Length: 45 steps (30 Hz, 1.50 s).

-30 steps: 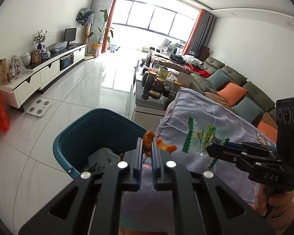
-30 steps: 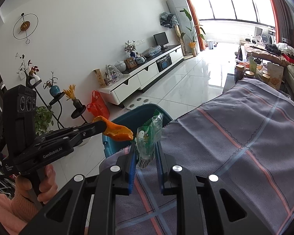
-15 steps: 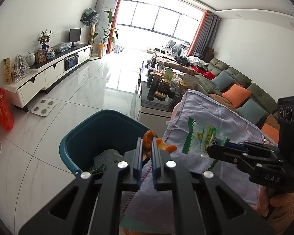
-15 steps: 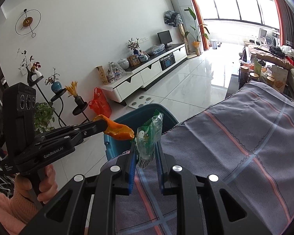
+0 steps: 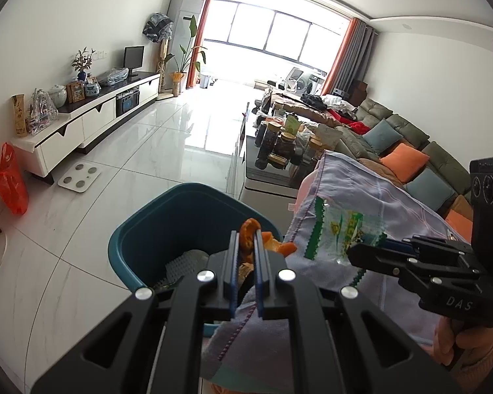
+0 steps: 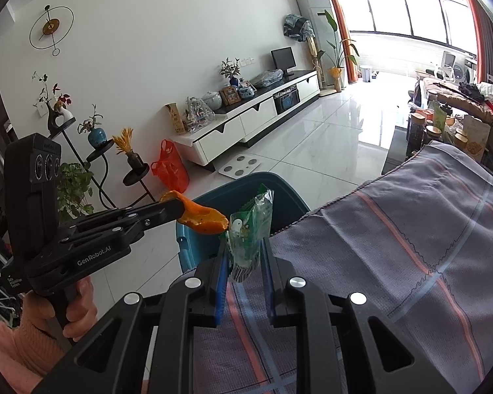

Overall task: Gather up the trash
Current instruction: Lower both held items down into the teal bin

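Both grippers barely shifted. Left fingers (image 5: 246, 246) pinch curled orange peel (image 5: 250, 229) over teal bin (image 5: 131, 229); right fingers (image 6: 245, 246) clamp crinkled clear-green wrapper (image 6: 251, 226).

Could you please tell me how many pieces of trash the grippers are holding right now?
2: an orange peel in the left gripper, and a green plastic wrapper in the right gripper.
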Available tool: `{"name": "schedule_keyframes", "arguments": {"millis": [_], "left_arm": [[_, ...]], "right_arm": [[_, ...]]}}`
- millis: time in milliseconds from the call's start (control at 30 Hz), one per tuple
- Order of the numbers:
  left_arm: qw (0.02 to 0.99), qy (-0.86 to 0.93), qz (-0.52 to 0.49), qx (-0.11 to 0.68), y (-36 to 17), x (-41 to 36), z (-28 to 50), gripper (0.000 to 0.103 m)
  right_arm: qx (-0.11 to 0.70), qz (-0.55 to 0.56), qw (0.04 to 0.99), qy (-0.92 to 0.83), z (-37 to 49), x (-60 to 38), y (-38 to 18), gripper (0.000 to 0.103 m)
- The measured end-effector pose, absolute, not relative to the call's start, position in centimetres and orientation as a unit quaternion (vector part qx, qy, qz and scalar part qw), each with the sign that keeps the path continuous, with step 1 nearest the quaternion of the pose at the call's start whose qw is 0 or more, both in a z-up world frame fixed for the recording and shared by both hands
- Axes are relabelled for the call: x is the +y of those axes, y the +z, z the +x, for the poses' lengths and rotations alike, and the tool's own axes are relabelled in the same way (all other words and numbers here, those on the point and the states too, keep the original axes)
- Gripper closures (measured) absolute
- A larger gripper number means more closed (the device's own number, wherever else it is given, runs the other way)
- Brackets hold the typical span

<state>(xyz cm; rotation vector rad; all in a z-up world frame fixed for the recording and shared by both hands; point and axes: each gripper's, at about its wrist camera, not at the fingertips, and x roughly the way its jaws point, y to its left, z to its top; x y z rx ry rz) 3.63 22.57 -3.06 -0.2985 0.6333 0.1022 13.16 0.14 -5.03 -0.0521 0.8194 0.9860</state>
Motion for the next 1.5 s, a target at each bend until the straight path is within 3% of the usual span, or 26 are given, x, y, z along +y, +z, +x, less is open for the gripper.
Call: {"name": "schedule_keyframes", "arguments": {"millis": [1500], "left_arm": [[0.929, 0.080, -0.156, 0.326, -4.9, 25.1, 5.1, 0.094]], "right_arm": [[0.410, -0.043, 0.782, 0.468, 15.5, 4.3, -6.7, 0.084]]}}
